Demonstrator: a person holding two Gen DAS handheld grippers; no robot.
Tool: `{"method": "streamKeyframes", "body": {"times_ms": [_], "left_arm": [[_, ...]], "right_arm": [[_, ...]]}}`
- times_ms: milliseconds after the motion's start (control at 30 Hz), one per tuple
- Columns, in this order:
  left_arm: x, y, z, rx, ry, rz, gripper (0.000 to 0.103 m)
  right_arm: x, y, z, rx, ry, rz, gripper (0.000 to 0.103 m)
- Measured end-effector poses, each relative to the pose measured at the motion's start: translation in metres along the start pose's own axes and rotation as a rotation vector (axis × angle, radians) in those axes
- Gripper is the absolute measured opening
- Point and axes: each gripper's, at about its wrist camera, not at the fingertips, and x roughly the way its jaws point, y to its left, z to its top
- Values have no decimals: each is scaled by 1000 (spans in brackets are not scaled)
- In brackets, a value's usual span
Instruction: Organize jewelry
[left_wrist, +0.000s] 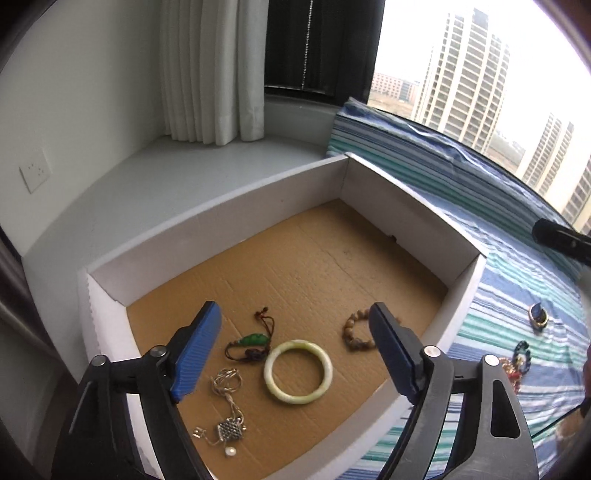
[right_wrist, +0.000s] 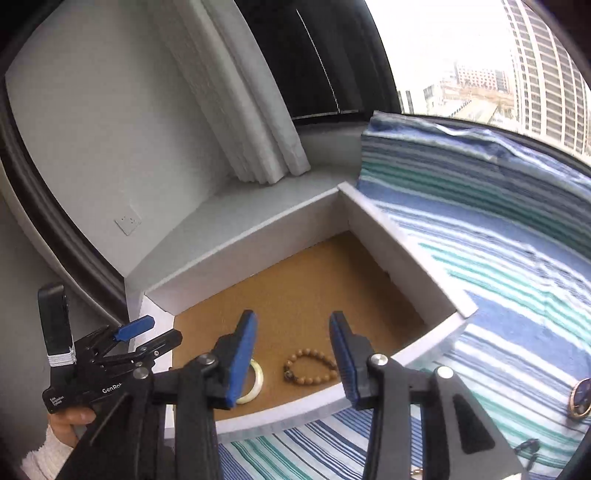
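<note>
A white box (left_wrist: 221, 221) with a brown cardboard floor holds a pale jade bangle (left_wrist: 297, 371), a wooden bead bracelet (left_wrist: 356, 331), a green pendant on dark cord (left_wrist: 251, 340) and a silver necklace with a pearl (left_wrist: 229, 424). My left gripper (left_wrist: 295, 354) is open and empty above the bangle. My right gripper (right_wrist: 293, 362) is open and empty above the bead bracelet (right_wrist: 312, 367); the bangle (right_wrist: 255, 384) shows partly behind its left finger. A gold and dark ring (left_wrist: 538, 315) and blue bead jewelry (left_wrist: 521, 356) lie on the striped cloth outside the box.
The box (right_wrist: 406, 236) sits on a windowsill beside a blue and green striped cloth (right_wrist: 498, 258). White curtains (left_wrist: 214, 74) hang at the back. A round gold-rimmed piece (right_wrist: 580, 398) lies on the cloth at right. The left gripper (right_wrist: 110, 354) shows in the right wrist view.
</note>
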Motion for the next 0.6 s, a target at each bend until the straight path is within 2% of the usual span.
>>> {"method": "streamKeyframes", "body": {"times_ms": [33,133,267,400,600], "left_arm": [[-9,-8,-2,16,-23,-13,95],[-29,-39,-14,84,-73,-68,98],[-38,-80,-36,170,-69,-156,98],[-29,-117,-68,239,-5,-214,99],[-1,-156,-123,340,149,-232,99]], "right_arm": [[-22,-2,0,-22,-33,-31,41],[-83,-12,-5,-58,-119,-126,42],[-135,-30,-26,-60,-166,-235,42],[-154,-52,-68,-28,-164,-314,42],[-141,-111,-148,141,-69,-419,42]]}}
